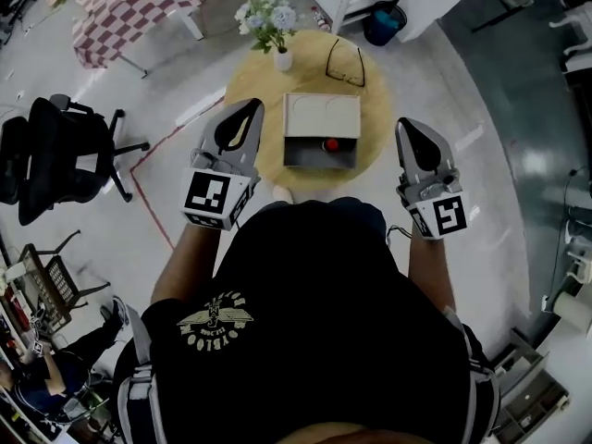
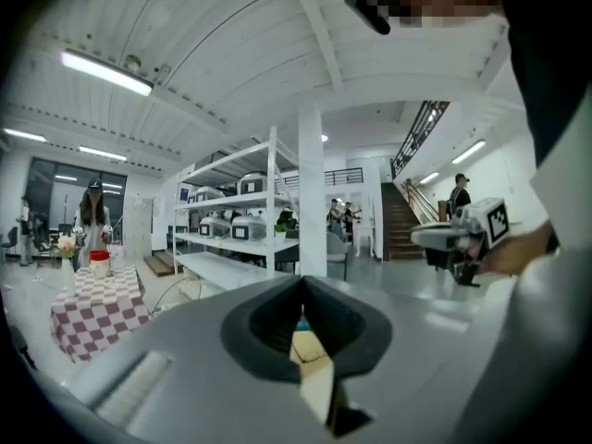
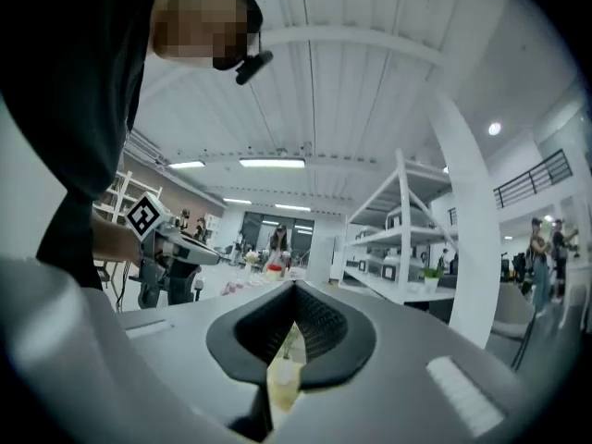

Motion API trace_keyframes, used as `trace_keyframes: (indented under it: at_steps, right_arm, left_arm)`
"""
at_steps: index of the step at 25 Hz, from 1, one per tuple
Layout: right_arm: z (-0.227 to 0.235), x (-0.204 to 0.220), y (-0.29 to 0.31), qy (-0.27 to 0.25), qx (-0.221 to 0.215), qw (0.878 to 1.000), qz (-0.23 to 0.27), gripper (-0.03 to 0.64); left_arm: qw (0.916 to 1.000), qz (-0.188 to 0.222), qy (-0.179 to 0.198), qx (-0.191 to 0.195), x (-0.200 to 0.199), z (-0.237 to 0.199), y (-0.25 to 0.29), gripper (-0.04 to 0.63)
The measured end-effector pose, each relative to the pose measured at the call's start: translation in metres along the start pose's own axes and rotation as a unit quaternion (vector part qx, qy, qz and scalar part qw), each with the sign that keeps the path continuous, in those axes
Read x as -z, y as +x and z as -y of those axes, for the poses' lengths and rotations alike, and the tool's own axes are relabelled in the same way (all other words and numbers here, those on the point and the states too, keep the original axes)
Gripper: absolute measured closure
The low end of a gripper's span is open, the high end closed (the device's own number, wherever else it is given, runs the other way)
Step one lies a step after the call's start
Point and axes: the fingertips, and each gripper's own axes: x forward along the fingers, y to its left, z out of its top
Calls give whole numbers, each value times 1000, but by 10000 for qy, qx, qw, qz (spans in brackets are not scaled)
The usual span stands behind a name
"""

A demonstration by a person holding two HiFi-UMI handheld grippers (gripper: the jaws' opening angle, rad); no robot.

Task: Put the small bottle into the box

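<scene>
**Bottle in the box, both claws shut**

A round wooden worktop (image 1: 248,83) stands on the floor in front of the person. An open box (image 1: 320,116) sits in the middle of it, with its lid flipped back. The left claw (image 1: 254,105) is up by the worktop's left edge. The right claw (image 1: 405,124) is up by its right edge. There is one claw on each side of the box, and neither touches it. Both claws are closed tight, tips together, with nothing in them. A white vase of flowers (image 1: 281,58) stands behind the box. The small bottle (image 1: 330,144), with its red cap, is inside the box.
</scene>
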Motion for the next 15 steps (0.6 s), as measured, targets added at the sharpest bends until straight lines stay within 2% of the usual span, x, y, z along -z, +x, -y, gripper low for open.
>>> trace_keyframes:
  at_steps: [2,5,10,15]
  right_arm:
    - [0,-28,-9,-169,37,9997,187,609]
    - [-1,-47,-19,-142,54,9995,286,609]
    - [1,-45,-20,7,1,9999,163,609]
    - [-8,-33,-1,21,-131,9999,-80,609]
  left_arm:
    - [9999,148,13,63,-16,11,2,595]
    - [9995,243,-69,211,-28,26,8,595]
    - [9992,212,-87,322,-25,33,12,595]
    - [9994,16,-239,236,-8,17,8,595]
